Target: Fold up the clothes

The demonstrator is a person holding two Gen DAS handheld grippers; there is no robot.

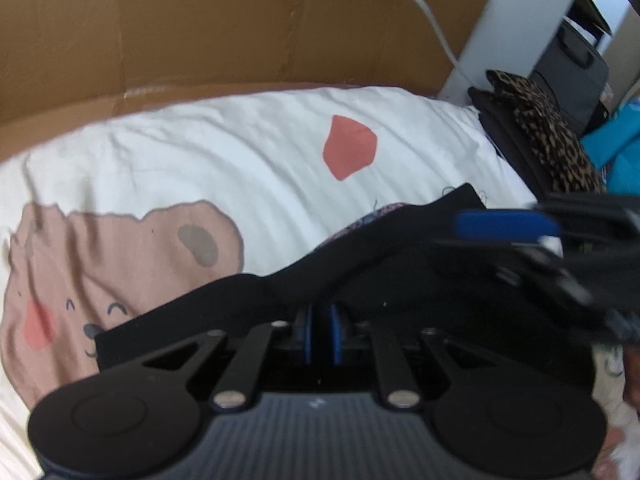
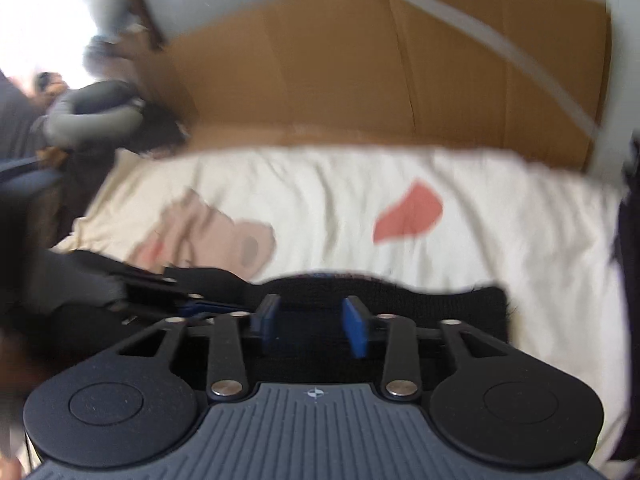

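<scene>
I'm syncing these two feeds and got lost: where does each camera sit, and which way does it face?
Left wrist: on the left gripper, facing across the bed to the cardboard sheet; jaws nearly shut on the black garment; the right gripper shows too.
Right wrist: on the right gripper, jaws open over the same garment; blurred.
Shared: bear-print sheet, red patch, cardboard.

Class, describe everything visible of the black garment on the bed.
The black garment is dark, matte cloth with a patterned lining peeking at its upper edge. It lies rumpled on the white bear-print sheet. The left gripper is closed on its near edge; the right gripper stands open around another part of that edge. Its full shape is hidden.
</scene>
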